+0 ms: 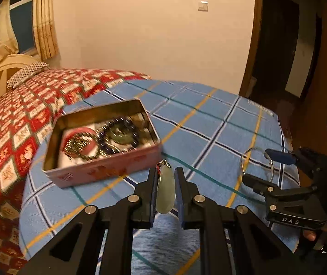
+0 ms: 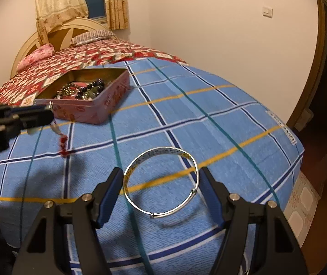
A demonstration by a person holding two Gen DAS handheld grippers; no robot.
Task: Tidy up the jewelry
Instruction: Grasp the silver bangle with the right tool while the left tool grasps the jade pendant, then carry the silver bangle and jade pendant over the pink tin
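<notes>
My left gripper (image 1: pixel 165 183) is shut on a pale green jade pendant (image 1: pixel 164 191) with a red cord, held above the blue plaid cloth (image 1: pixel 209 123). In the right wrist view the pendant's red cord (image 2: pixel 63 143) hangs from it at the left. A pink tin box (image 1: pixel 103 169) just ahead holds bead bracelets (image 1: pixel 117 135) and a jade ring. My right gripper (image 2: pixel 160 190) is shut on a silver bangle (image 2: pixel 161 183), its pads at the bangle's left and right sides, above the cloth. The bangle (image 1: pixel 257 165) also shows in the left wrist view.
The tin (image 2: pixel 90 110) sits at the cloth's far left, next to a red patterned quilt (image 1: pixel 26 105). A pillow (image 2: pixel 94 35) and headboard lie beyond. The bed's right edge drops to the floor (image 2: pixel 305 197) by a doorway.
</notes>
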